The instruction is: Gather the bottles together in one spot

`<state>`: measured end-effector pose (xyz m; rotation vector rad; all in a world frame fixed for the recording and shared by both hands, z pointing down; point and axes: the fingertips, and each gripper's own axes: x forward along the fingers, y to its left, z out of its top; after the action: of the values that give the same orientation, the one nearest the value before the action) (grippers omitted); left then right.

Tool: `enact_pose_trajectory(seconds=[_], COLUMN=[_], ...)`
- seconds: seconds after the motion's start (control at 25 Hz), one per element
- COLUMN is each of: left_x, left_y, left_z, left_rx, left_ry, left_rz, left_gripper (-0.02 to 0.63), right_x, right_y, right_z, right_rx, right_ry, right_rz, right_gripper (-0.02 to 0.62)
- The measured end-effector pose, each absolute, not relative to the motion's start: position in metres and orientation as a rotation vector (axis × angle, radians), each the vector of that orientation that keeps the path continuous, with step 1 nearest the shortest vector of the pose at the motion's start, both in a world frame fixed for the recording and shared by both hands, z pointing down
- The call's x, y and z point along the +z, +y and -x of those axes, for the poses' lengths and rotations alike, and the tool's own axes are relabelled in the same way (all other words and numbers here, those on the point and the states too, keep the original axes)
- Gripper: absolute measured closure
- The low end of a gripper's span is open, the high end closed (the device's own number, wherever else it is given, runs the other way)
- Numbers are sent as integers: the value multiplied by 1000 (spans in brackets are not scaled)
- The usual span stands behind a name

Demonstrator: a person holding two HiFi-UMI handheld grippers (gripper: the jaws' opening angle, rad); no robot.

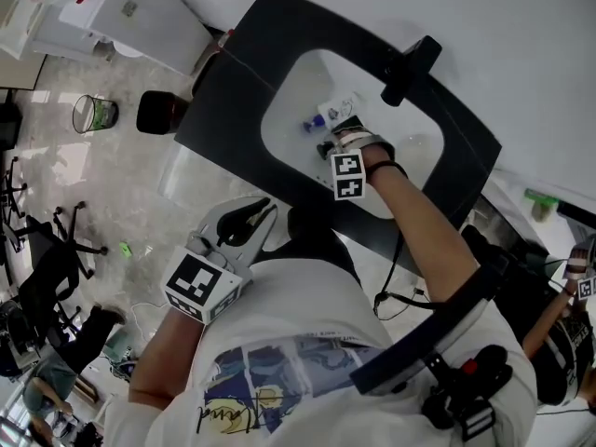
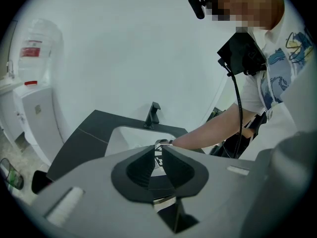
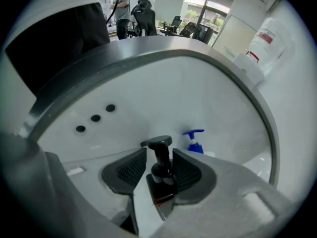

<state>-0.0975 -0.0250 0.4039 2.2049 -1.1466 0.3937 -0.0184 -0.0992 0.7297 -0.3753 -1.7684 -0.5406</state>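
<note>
**While the left waits short of the counter, the right straddles a pump bottle**

Over on the left, the left gripper [image 2: 156, 148] sits short of the dark grey countertop [image 2: 84, 133]. Its jaws are only a slim slit apart with nothing in them, and it is aimed at the white oval sink basin [image 2: 121, 135]. Down inside that basin, the right gripper [image 3: 159, 151] points steeply at the bowl, jaws spread. The black pump-top bottle [image 3: 161, 175] stands right between them, close against the right pad with a sliver of daylight at the left pad, so there is no squeeze on it. Just beyond the right jaw, a blue pump-top bottle [image 3: 194, 144] sits near, clear of the tongs.
</note>
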Motion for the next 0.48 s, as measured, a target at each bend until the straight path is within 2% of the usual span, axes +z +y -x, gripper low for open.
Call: enact_pose_trajectory(seconds=[0.12,0.48], left_x=[406,410], left_y=[-27,-37], left_z=[99,93], left_rx=[393,417], left_ry=[-1146,-1125], left_rz=[-2188,-2194], left_gripper=[557,561], right_x=[735,738], right_y=[-98,-104], right_z=[24,30], right_rx=[-576,-647], right_ry=[-1751,-1731], right_rz=[394,401], right_gripper=[439,511])
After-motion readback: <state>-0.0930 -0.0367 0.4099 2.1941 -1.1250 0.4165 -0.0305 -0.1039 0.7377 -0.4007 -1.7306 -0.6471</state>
